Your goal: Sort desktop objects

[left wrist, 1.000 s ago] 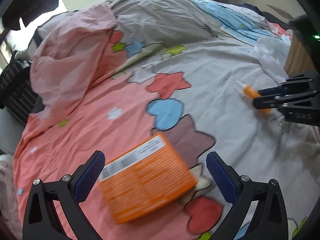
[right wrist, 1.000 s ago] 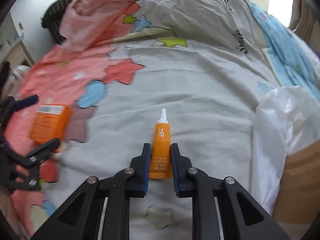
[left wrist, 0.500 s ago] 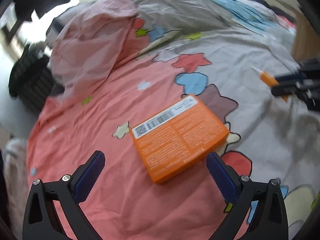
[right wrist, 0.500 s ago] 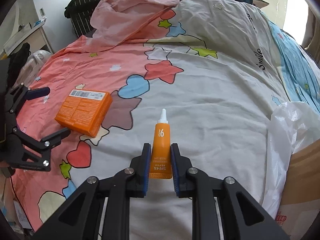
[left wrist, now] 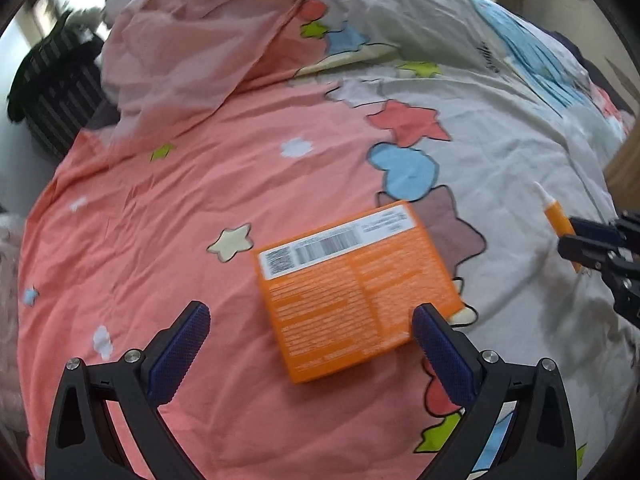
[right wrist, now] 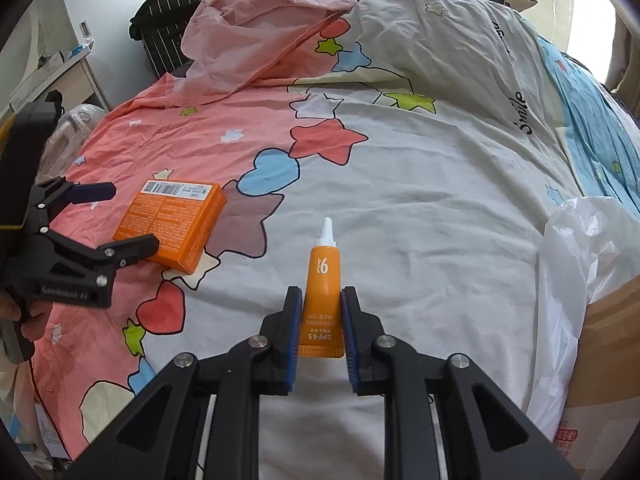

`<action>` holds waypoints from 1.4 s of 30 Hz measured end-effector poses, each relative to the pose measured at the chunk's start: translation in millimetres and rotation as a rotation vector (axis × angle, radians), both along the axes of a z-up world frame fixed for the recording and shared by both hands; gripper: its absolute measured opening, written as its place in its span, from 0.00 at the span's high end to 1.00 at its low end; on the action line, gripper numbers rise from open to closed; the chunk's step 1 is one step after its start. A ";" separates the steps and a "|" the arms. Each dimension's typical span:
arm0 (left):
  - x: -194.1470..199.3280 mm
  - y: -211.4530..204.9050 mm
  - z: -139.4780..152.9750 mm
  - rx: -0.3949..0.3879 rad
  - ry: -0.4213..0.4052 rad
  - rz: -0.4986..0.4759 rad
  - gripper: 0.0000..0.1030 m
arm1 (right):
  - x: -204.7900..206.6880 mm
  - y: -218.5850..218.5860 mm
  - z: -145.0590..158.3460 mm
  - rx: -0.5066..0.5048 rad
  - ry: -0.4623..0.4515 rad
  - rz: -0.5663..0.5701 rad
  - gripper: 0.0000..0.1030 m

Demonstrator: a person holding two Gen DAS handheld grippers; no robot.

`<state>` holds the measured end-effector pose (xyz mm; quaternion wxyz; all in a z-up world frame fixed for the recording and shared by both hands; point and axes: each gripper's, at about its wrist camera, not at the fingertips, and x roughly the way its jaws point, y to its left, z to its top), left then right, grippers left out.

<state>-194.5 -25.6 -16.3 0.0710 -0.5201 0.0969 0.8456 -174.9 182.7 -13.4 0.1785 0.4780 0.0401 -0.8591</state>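
On star-print bedsheet [right wrist: 420,216]: orange box [left wrist: 356,284].

A home bedroom: a bed under a star-and-heart printed duvet [right wrist: 420,208]; rumpled pink sheet [right wrist: 272,20]; bedside desk [right wrist: 60,76].

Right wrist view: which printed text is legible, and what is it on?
"SPF45" and "PA+++": orange tube, held in the right gripper.
"Smile": white bed cover.
Embossed wording on left gripper: too faint to read.
Orange box barcode label and print: too small.
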 end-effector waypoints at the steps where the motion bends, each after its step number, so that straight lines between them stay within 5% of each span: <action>1: 0.5 -1.8 -1.0 0.018 -0.013 0.001 0.00 | -0.3 -0.3 -0.8 0.000 -0.003 0.002 0.83; 8: 10.4 8.3 -20.0 0.108 -0.133 -0.090 0.00 | 2.4 -3.6 -1.5 0.000 -0.004 0.014 0.83; 20: 13.6 18.0 -9.1 0.083 -0.044 -0.128 0.00 | 2.7 -4.0 -3.5 0.000 -0.009 0.015 0.83; 28: 34.2 69.2 -18.2 0.156 -0.103 -0.337 0.00 | 2.1 -0.4 -3.5 -0.006 -0.013 0.013 0.83; 36: 36.6 67.2 4.0 -0.079 0.134 -0.296 0.00 | 3.0 3.6 -3.3 -0.012 -0.010 0.009 0.83; 42: 16.7 50.3 -6.5 -0.136 0.174 -0.307 0.00 | 2.3 1.5 -6.5 0.002 -0.016 0.010 0.82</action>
